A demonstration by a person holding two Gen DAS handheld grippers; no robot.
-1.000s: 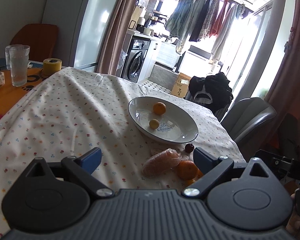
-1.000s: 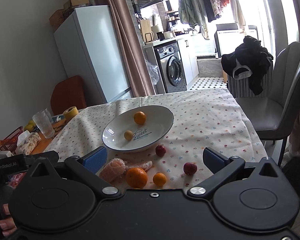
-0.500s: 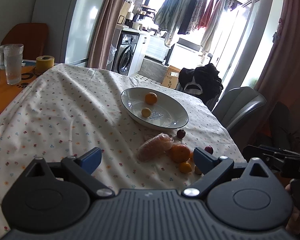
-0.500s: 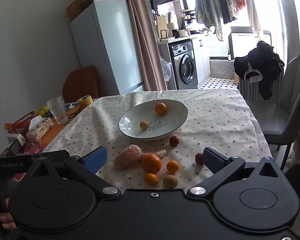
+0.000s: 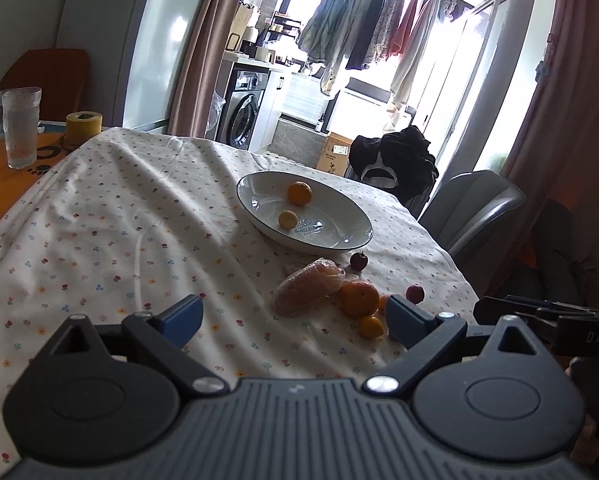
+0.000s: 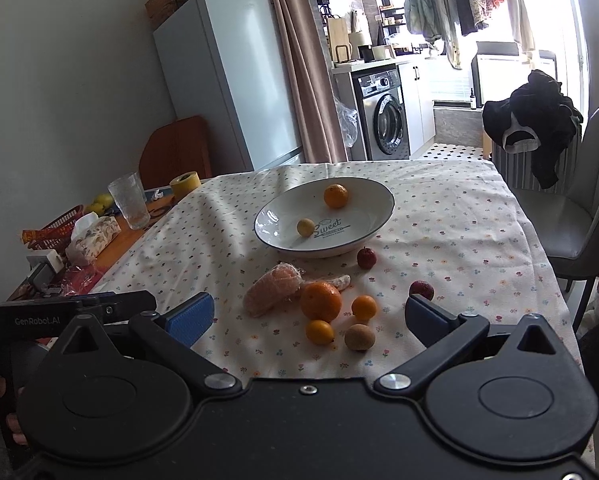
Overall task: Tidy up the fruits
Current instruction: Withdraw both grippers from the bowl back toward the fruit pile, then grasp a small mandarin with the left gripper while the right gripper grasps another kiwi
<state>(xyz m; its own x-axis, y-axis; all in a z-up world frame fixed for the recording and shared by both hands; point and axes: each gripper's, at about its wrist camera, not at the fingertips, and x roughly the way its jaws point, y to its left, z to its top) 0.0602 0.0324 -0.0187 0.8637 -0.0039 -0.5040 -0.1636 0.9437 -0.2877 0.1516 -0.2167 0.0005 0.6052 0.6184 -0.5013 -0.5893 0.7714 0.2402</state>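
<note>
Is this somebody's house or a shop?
Most likely somebody's home, a dining spot beside a kitchen and laundry area. There's a fridge, a washing machine, clothes drying on a rail, and a table with a flowery cloth.

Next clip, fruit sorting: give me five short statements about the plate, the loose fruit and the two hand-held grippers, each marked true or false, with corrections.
1. The plate holds two fruits. True: an orange and a small yellow fruit.
2. Both hand-held grippers are shut on fruit. False: the left hand-held gripper and right hand-held gripper are open and hold nothing.
3. The large orange lies on the tablecloth. True.
4. The wrapped peeled fruit sits in the plate. False: it lies on the cloth beside the large orange.
5. Two small red fruits lie outside the plate. True.
</note>
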